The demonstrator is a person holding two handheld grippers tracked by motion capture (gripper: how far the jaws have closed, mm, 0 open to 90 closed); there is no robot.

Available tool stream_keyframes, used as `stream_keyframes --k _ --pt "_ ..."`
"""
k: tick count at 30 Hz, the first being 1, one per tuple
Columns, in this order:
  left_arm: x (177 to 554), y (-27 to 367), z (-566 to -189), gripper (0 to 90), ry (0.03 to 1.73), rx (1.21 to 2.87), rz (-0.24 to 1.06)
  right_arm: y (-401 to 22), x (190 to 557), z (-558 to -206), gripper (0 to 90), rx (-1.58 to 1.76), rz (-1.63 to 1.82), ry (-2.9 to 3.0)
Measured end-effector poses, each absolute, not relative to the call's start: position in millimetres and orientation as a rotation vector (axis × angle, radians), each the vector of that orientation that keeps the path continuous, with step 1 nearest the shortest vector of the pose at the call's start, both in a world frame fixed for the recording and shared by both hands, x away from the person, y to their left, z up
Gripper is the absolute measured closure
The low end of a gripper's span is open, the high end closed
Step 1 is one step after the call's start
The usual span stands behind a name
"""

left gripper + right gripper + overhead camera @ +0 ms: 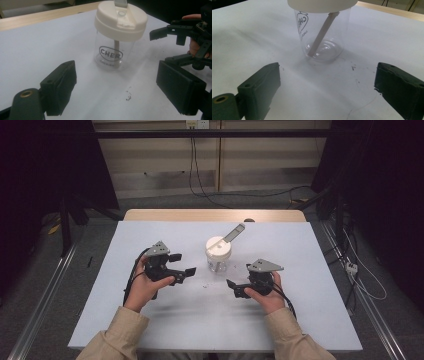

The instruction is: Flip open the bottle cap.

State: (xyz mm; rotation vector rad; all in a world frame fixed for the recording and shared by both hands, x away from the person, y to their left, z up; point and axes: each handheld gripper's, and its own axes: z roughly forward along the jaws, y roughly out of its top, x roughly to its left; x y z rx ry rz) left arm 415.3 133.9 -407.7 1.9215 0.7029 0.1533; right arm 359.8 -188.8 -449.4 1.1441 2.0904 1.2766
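The clear cup (218,261) with a white lid (218,246) looks light and slippery, so both wide-open grippers (181,264) (231,288) should squeeze its sides gently.

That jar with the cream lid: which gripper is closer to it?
It is close, perhaps the left. The left gripper sits open just left of the jar; the right gripper is open in front of it, slightly right.
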Motion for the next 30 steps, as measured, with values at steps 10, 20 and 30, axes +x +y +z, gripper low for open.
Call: stream_keyframes --k 10,20,30 --pt "404.3 148.0 -416.6 13.4 0.717 1.957 0.179 -199.7 351.7 -448.8 6.8 1.147 1.279 2.092" --pt "396.5 162.5 -421.5 12.8 0.727 1.968 0.208 -215.1 342.7 -448.5 6.9 1.156 1.275 2.074" --pt "387.2 188.3 -432.8 12.6 0.772 1.966 0.216 -232.5 332.2 -450.6 7.0 1.185 1.261 2.06"
